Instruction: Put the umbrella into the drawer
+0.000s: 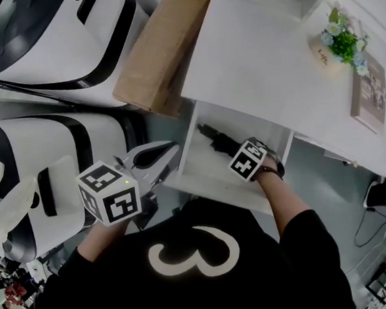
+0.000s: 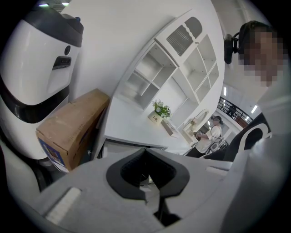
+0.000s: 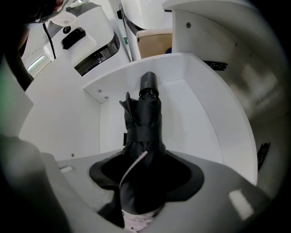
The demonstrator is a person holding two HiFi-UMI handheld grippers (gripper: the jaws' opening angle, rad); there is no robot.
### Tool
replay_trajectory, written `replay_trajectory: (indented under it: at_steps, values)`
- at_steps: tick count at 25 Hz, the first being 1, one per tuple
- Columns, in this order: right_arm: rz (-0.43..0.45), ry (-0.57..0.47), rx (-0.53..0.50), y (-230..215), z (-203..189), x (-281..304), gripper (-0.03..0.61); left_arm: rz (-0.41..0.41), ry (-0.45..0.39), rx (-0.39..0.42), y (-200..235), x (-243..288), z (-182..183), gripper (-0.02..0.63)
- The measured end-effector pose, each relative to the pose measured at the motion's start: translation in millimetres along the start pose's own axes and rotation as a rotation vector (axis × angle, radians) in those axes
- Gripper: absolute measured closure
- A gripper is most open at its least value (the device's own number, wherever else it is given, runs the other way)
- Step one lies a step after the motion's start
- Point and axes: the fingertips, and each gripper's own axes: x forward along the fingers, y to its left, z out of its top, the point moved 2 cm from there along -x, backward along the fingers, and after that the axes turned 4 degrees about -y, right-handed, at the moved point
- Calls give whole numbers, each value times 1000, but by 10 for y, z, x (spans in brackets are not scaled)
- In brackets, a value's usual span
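A folded black umbrella (image 1: 216, 140) lies lengthwise inside the open white drawer (image 1: 217, 187) under the desk. In the right gripper view the umbrella (image 3: 144, 118) runs away from the camera, its handle end toward the drawer's (image 3: 207, 118) back wall. My right gripper (image 1: 241, 152) points steeply down into the drawer and is shut on the umbrella's near end (image 3: 145, 168). My left gripper (image 1: 166, 152) hovers outside the drawer, to its left, aimed toward the desk. Its jaws (image 2: 146, 157) meet at the tips with nothing between them.
A brown cardboard box (image 1: 163, 45) leans against the desk's left side. Two large white-and-black machines (image 1: 62, 29) (image 1: 29, 162) fill the left. On the desk top (image 1: 269, 69) stand a flower pot (image 1: 343, 39) and a book (image 1: 370, 93). A person (image 2: 211, 136) stands far off.
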Motion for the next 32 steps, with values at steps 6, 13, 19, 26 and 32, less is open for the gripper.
replay_trajectory:
  at_steps: [6,13,19,26,32]
  values:
    - [-33,26,-30,-17,-78,164,337,9,13,3,51,9,-30,606]
    - [-83,23,-41,-12,-130,270,325,8,14,3,95,32,-32,606]
    - [-52,-19,-11,7,-100,204,293,-19,20,12,26,83,-39,606]
    - [-70,-144,81,58,2,-291,270,-32,1,34,-18,-88,-72,606]
    - [-157,-424,196,243,321,-1233,303,-74,-35,64,-220,-320,-104,606]
